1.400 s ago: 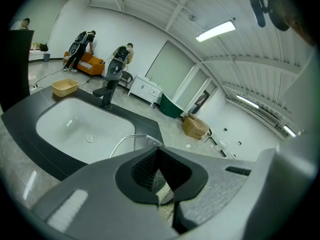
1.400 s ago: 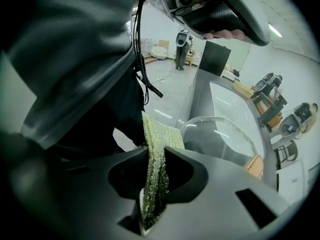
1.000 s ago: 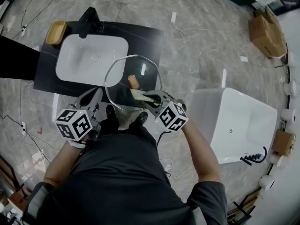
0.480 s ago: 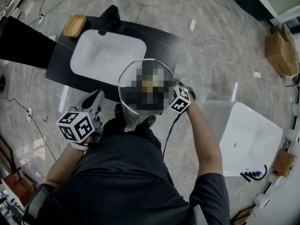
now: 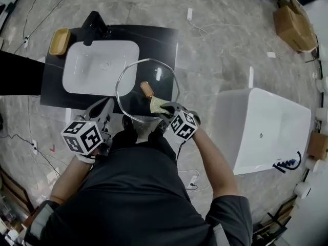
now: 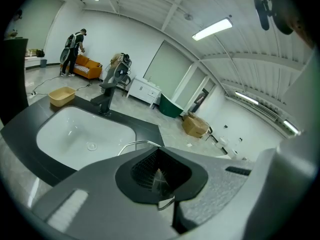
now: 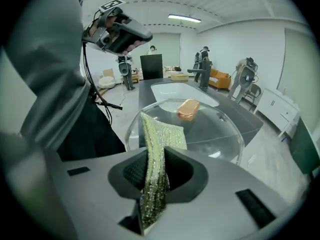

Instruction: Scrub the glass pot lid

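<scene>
Left gripper (image 5: 106, 108) clamped on glass lid (image 5: 134, 83) rim. Right gripper (image 5: 165, 113) clamped on scrub pad (image 5: 156, 105), its tip on the glass just ahead.

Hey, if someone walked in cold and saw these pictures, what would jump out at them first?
First, the big glass pot lid with its copper-coloured knob, held in mid-air before the person by the left tongs, which are clamped on its rim. Next, the glittery green-gold scrub pad pinched in the right tongs, its free end over the glass. At the head view's upper left sits a white sink in a black counter.
</scene>
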The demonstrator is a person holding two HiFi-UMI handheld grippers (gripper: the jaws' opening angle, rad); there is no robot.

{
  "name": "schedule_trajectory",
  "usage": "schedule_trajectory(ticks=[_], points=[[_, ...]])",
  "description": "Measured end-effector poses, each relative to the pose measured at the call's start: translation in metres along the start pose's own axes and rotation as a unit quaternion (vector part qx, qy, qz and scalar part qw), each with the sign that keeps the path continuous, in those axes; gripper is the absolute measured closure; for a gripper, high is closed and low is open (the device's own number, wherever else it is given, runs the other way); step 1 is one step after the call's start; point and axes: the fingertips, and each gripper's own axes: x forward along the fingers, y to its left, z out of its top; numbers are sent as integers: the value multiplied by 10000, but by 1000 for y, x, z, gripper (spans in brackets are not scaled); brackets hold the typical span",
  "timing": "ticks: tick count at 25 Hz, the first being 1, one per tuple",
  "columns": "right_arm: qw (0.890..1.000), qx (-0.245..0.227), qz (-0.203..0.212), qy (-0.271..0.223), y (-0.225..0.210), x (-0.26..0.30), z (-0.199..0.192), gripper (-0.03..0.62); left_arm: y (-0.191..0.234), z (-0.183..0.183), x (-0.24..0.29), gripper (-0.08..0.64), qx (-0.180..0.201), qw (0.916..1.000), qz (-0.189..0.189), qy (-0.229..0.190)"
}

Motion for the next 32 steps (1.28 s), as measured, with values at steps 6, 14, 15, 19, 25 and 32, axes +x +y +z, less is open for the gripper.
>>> schedule_trajectory(ticks=[6, 14, 15, 19, 25, 32], points=[[9923, 1031, -680, -46, 28, 16, 14, 529, -15, 5, 18, 560, 182, 9987, -439, 193], [9870, 1595, -20, -189, 72, 36, 53, 529, -16, 23, 15, 560, 276, 9974, -651, 121], [9867, 1609, -18, -247, 72, 34, 58, 529, -14, 25, 13, 560, 267, 9975, -651, 100], [9794, 1870, -218, -730, 49, 7, 93, 529, -3, 32, 5, 560, 188, 9981, -594, 8], [9463, 2356, -830, -2053, -12, -63, 175, 529, 11, 39, -6, 560, 70, 9987, -453, -204], [8816, 2882, -1686, -3336, -69, -168, 247, 529, -5, 74, -19, 560, 154, 9966, -460, -672]])
